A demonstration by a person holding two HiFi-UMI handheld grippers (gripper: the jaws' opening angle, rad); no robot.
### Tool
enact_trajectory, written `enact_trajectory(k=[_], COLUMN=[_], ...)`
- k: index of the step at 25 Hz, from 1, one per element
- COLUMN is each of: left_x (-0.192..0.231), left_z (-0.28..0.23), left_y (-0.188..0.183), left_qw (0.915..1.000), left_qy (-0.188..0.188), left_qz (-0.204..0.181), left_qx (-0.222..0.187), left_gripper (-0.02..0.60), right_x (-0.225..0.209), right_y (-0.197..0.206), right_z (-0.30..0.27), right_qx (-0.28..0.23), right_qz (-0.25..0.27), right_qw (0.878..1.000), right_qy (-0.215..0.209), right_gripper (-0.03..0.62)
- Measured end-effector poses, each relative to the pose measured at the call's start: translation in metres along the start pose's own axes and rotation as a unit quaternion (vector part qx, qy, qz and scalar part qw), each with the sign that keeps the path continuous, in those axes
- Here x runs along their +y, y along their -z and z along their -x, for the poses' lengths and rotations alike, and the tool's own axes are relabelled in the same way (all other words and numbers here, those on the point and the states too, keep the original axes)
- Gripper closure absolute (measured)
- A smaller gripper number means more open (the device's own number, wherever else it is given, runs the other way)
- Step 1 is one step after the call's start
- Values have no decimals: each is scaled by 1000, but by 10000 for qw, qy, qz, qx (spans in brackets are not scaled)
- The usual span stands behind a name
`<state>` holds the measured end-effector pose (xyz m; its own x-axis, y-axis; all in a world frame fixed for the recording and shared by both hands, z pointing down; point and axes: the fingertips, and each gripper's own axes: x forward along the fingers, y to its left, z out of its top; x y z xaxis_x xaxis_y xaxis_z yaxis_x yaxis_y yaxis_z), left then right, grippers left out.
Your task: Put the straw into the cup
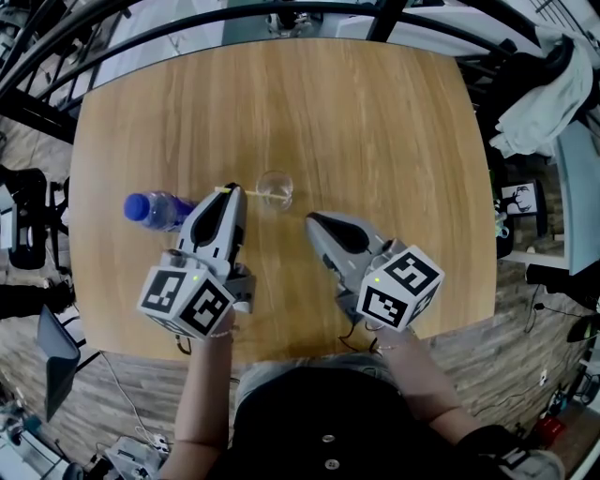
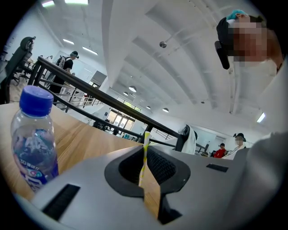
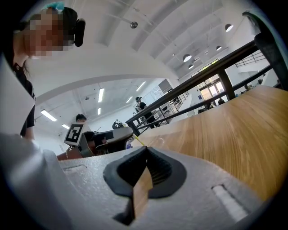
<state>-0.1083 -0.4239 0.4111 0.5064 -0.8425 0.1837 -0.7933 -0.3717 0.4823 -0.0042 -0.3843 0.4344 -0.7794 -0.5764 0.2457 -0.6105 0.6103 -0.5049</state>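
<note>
A clear cup (image 1: 275, 187) stands upright near the middle of the wooden table (image 1: 375, 122). My left gripper (image 1: 231, 191) is just left of the cup, shut on a thin yellow-and-white straw (image 1: 251, 194) that runs from its tips to the cup's near rim. In the left gripper view the straw (image 2: 145, 146) stands pinched between the closed jaws of the left gripper (image 2: 145, 155). My right gripper (image 1: 312, 220) hovers to the cup's front right, shut with nothing in it. The right gripper view shows the right gripper (image 3: 146, 152) closed, with the straw (image 3: 137, 140) and cup (image 3: 158, 143) faint beyond.
A water bottle (image 1: 155, 208) with a blue cap lies on the table left of my left gripper, and it fills the left side of the left gripper view as the bottle (image 2: 33, 139). A black railing (image 1: 281, 11) borders the far edge. White cloth (image 1: 548, 94) hangs off to the right.
</note>
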Motion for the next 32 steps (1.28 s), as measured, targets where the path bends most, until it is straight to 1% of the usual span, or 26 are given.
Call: enact_trajectory(k=[7, 13, 22, 29, 32], left_x=[-1, -3, -5, -8, -8], left_z=[-10, -14, -16, -14, -10], left_y=[16, 23, 27, 29, 29], left_qw=[9996, 9990, 9985, 9974, 9973], left_qy=[108, 105, 127, 150, 149], left_qz=[-143, -251, -313, -361, -355], left_qx=[227, 346, 425, 606, 624], left_gripper=[548, 548, 546, 545, 543], right_x=[-4, -5, -3, 4, 8], right_y=[5, 6, 7, 5, 6], right_z=[-3, -3, 1, 4, 7], right_qx=[68, 69, 53, 13, 2], right_qz=[-32, -67, -56, -13, 8], right_qw=[10000, 10000, 10000, 10000, 10000], right_qy=[11, 10, 13, 25, 28], right_gripper=[595, 595, 595, 595, 595])
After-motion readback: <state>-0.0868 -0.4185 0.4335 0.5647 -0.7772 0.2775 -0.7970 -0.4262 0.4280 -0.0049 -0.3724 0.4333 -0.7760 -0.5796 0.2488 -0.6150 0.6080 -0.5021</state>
